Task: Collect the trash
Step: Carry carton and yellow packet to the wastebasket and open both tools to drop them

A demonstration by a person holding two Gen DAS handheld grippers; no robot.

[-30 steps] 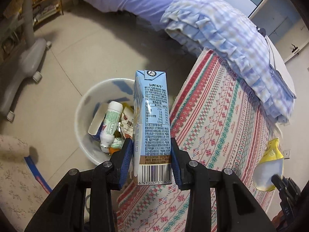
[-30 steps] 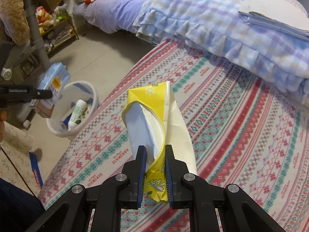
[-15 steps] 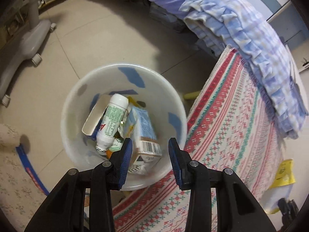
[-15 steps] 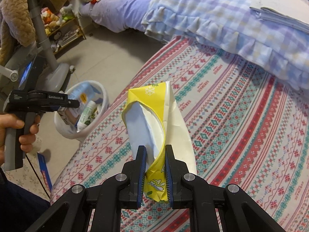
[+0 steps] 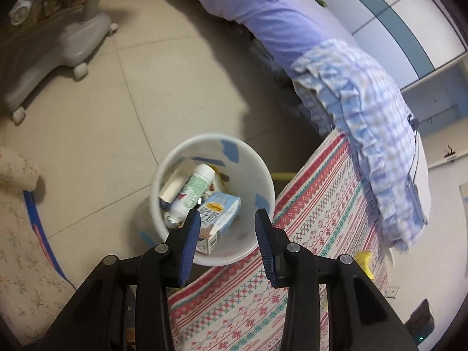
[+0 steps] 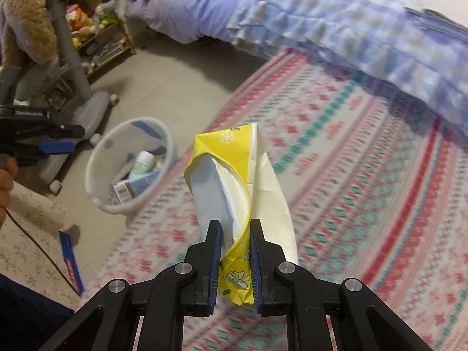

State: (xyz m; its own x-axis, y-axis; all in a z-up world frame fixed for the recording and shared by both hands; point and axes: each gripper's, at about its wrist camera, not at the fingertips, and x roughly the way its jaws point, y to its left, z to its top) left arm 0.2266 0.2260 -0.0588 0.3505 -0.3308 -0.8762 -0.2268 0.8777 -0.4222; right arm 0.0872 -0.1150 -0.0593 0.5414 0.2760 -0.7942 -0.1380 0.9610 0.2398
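A white trash bin [image 5: 251, 163] stands on the floor beside the bed. In it lie a blue milk carton [image 5: 218, 215], a white and green bottle [image 5: 193, 188] and other scraps. My left gripper [image 5: 227, 225] is open and empty above the bin. The bin also shows in the right wrist view [image 6: 99, 161], with the left gripper [image 6: 63, 139] above its left side. My right gripper [image 6: 235, 241] is shut on a yellow and white wrapper [image 6: 234, 181], held above the patterned bedspread [image 6: 365, 190].
A grey wheeled stand [image 5: 55, 49] sits on the tiled floor to the left. A lilac quilt and a checked blue blanket [image 5: 365, 134] lie on the bed. A floral cushion [image 5: 20, 234] and a blue strip are at lower left. A shelf of toys [image 6: 93, 32] stands at the back.
My left gripper opened and the milk carton dropped into the bin, then the gripper rose. My right gripper carried the wrapper leftward, closer to the bin.
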